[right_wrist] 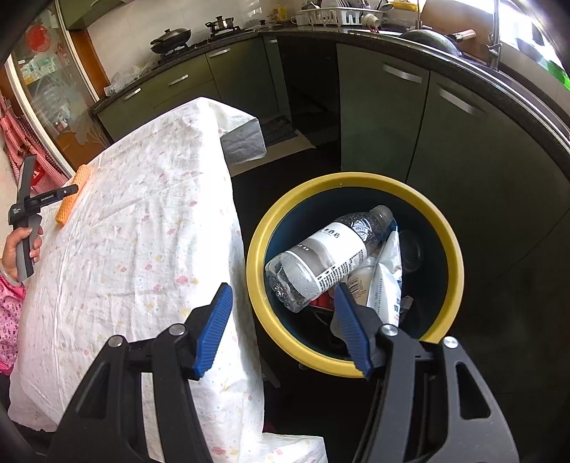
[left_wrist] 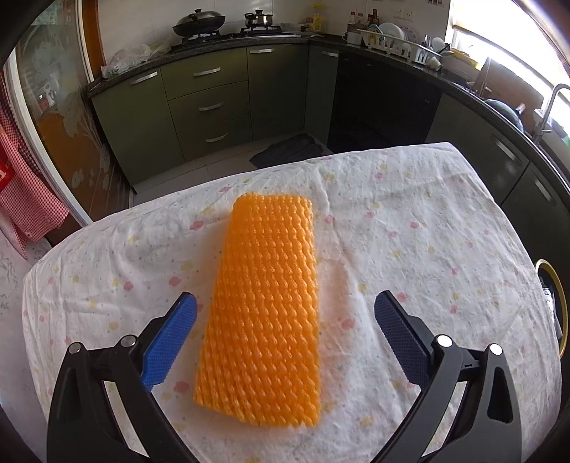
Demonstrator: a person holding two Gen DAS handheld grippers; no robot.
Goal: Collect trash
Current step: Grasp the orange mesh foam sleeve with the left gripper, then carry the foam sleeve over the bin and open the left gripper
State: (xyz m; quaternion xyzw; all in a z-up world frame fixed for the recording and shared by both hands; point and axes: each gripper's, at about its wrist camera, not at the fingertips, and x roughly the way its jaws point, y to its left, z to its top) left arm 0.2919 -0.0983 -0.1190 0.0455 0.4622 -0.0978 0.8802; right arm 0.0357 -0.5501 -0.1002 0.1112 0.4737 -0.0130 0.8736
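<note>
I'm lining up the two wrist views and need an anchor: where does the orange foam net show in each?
Left wrist: the orange foam net lies mid-frame on the floral tablecloth, between the open fingers of the left gripper.
Right wrist: the net is a thin orange strip at the far left edge, behind the left gripper.
Shared landmark: the wok on the stove.

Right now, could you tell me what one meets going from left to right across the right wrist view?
Left gripper → orange foam net → cloth-covered table → yellow-rimmed bin, with the plastic bottle inside it.
</note>
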